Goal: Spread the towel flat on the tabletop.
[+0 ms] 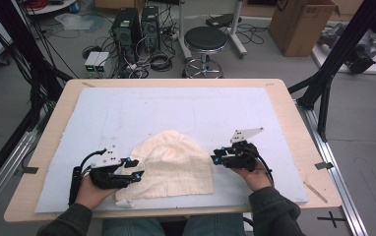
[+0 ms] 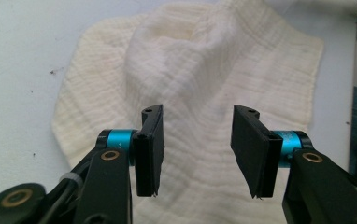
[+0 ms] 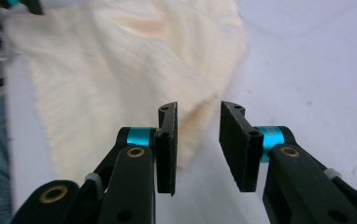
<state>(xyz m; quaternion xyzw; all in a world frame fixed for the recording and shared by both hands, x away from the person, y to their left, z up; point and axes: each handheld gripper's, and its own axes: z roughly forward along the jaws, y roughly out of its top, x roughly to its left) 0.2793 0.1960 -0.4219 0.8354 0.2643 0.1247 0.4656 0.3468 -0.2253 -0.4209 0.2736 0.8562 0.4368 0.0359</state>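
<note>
My left gripper (image 1: 133,168) hovers over the left edge of the hat (image 1: 172,165), jaws apart, nothing pinched. The hat lies flat on the mat (image 1: 201,110) between my grippers. My right gripper (image 1: 216,158), jaws apart, sits just beside its right edge.

Cream ribbed knit beanie (image 1: 173,164), lying flat and slightly rumpled, near the front edge of the pale blue mat (image 1: 186,105)
</note>
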